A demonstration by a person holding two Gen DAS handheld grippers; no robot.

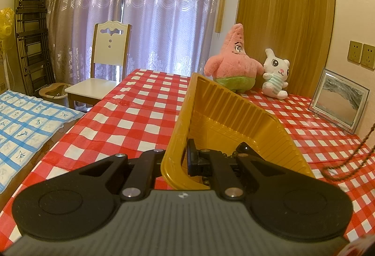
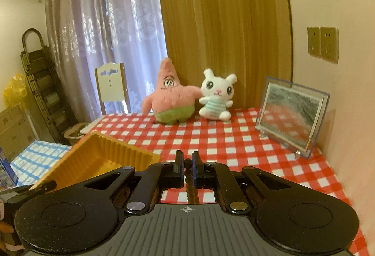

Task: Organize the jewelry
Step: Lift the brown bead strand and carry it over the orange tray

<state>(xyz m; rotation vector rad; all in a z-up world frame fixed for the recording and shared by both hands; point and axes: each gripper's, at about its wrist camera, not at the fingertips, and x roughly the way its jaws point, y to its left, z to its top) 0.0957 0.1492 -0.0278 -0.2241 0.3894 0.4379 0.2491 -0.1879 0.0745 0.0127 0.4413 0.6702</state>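
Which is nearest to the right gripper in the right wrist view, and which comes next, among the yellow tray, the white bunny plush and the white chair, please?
1. Yellow tray: just left of the right gripper, which is shut on a bead necklace.
2. White bunny plush: at the table's far edge, slightly right.
3. White chair: beyond the table, to the left.

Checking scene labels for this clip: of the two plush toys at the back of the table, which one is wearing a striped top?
The white bunny plush, sitting to the right of the pink starfish plush in the right wrist view. The starfish has green shorts and no stripes.
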